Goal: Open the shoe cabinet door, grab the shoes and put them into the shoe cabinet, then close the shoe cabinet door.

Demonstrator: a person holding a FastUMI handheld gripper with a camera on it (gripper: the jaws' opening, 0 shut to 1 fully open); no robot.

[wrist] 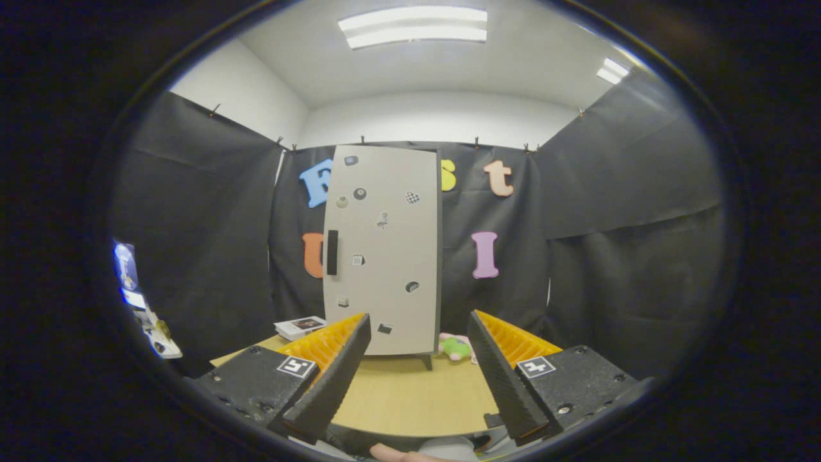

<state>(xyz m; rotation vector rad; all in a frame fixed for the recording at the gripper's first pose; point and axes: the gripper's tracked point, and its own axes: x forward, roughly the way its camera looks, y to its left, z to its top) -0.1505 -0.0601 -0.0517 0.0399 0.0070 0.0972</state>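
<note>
A tall pale grey shoe cabinet [383, 250] stands upright on the wooden table [410, 391], well beyond my fingers. Its door is shut, with a dark vertical handle [332, 252] near its left edge and several small stickers on the front. A small green and pink shoe [457, 347] lies on the table by the cabinet's right foot. My gripper [418, 369] is open, fingers spread wide with nothing between them, some way short of the cabinet.
A small stack of printed cards or booklets [299, 326] rests on the table left of the cabinet. Black cloth walls close in the booth on the left, right and back. The near table edge runs just below my fingers, where part of a person shows.
</note>
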